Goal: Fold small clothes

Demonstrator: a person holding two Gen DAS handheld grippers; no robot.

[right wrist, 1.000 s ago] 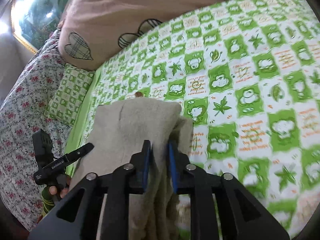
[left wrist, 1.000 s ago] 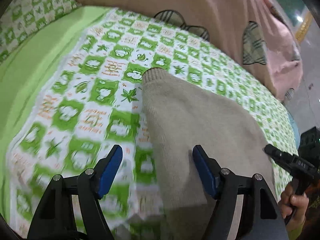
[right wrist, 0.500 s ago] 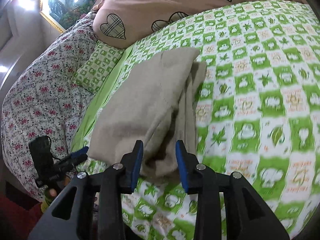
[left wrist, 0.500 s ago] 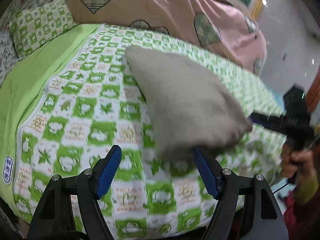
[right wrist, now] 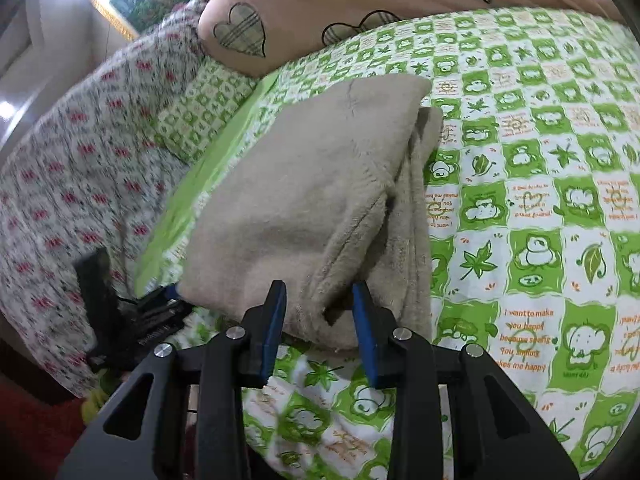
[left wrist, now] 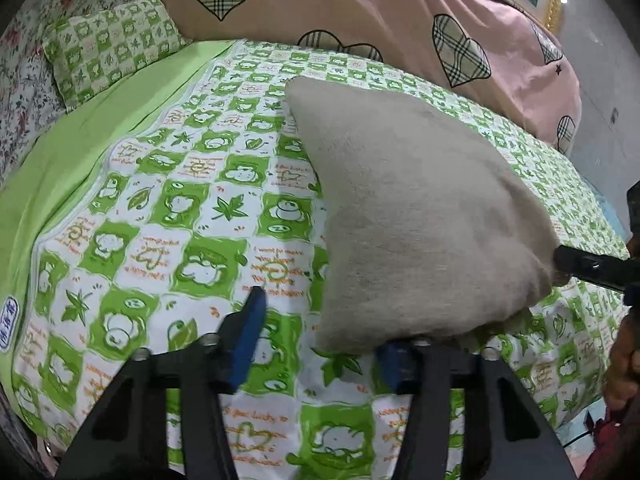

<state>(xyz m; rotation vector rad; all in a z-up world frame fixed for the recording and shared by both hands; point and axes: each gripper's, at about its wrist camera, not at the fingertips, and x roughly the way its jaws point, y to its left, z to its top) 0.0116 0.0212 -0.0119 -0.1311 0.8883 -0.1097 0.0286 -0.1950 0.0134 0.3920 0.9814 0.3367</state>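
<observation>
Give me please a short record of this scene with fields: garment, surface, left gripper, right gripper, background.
garment: folded beige fleece garment, lying on the bed
surface: green-and-white checked bedsheet with cartoon prints
left gripper: jaws have just been closing; garment edge over the right finger, not pinched
right gripper: open, a fold of the garment between its blue pads
background: pink quilt with plaid hearts; small green checked pillow

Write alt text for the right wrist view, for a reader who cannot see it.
A folded beige fleece garment lies on a green-and-white checked bedsheet, its near edge between the blue pads of the right gripper, which stand apart without clearly pressing it. Behind it sit a pink quilt with plaid hearts and a red-flowered white cover; the left gripper shows at the garment's left corner.
</observation>
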